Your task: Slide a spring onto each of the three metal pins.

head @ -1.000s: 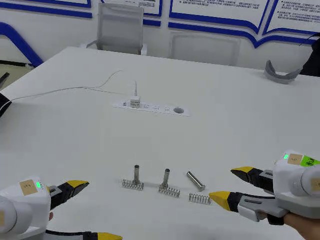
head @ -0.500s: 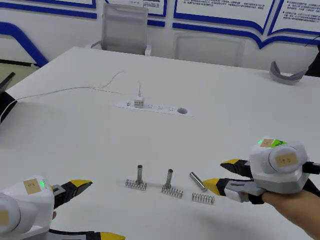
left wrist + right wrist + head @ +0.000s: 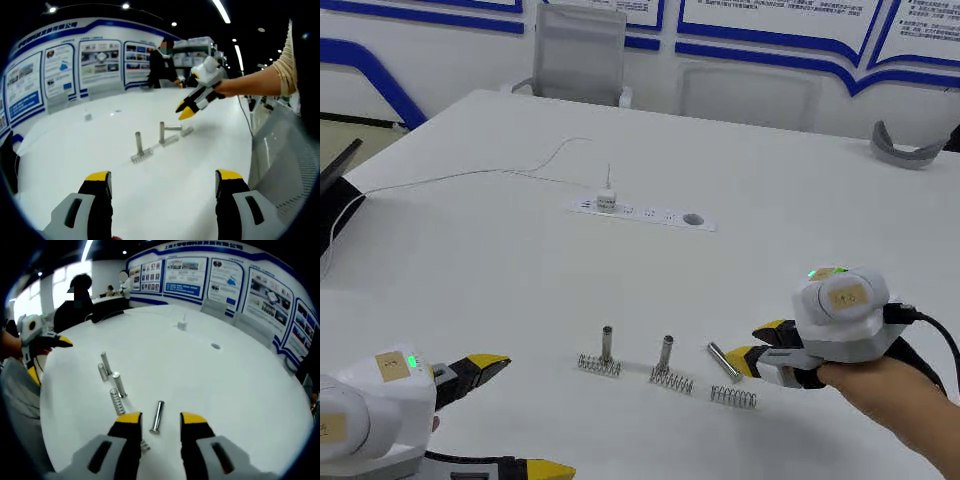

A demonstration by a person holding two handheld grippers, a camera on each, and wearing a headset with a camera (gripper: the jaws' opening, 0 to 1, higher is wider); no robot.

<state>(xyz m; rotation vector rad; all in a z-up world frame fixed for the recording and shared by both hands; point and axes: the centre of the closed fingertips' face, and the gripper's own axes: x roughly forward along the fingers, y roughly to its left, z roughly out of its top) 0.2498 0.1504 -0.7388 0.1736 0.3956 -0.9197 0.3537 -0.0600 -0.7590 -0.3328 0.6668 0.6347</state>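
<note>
Two metal pins stand upright [image 3: 607, 338] [image 3: 666, 350], and a third pin [image 3: 724, 362] lies flat to their right. A spring lies on the table by each pin [image 3: 599, 365] [image 3: 672, 380] [image 3: 733, 397]. My right gripper [image 3: 752, 345] is open, its yellow tips just right of the lying pin. In the right gripper view the lying pin [image 3: 157, 416] rests just ahead of the gap in my right gripper [image 3: 160, 419]. My left gripper [image 3: 520, 415] is wide open and holds nothing at the near left. In the left gripper view my left gripper [image 3: 163, 176] faces the upright pins [image 3: 138, 142] from a distance.
A white power strip [image 3: 640, 213] with a plugged charger [image 3: 607, 200] and its cable lies mid-table. A grey curved band [image 3: 905, 150] sits far right and a dark flat object [image 3: 335, 190] at the left edge. Chairs [image 3: 578, 52] stand behind the table.
My right gripper has moved left and closer to the lying pin, and its jaws stand closer together. The left gripper stays at the near left.
</note>
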